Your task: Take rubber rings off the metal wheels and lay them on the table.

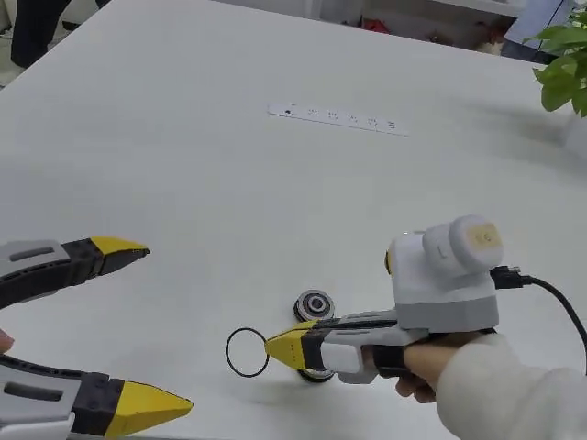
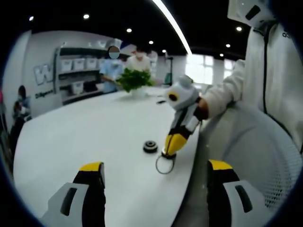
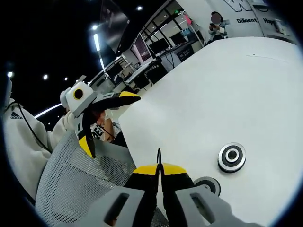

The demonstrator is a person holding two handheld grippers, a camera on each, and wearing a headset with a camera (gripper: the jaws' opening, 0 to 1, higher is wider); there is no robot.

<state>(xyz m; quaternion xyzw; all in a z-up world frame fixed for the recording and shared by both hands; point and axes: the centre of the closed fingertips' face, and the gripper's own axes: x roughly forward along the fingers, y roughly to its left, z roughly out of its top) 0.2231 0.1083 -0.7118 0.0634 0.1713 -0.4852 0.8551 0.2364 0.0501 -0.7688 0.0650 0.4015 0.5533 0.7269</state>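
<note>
The right gripper (image 1: 271, 347) has its yellow tips pressed together on the edge of a black rubber ring (image 1: 227, 353). The ring sticks out from the tips on the far side from the nearer metal wheel (image 1: 316, 375), low over the white table (image 1: 275, 183). I cannot tell whether it already touches the surface. This looks like the laying-down step. It would go best if the ring is lowered until it lies flat, the jaws are parted only a little, and the gripper is drawn straight back along its own line, so the rubber neither clings to a tip nor rolls back against that wheel. The right hand (image 1: 424, 367) holds its gripper nearly level, passing over the nearer wheel, with a second metal wheel (image 1: 315, 305) just beyond it. The left gripper (image 1: 169, 325) hovers well apart from the nearer wheel on the ring's side, its jaws spread wide with nothing between them.
</note>
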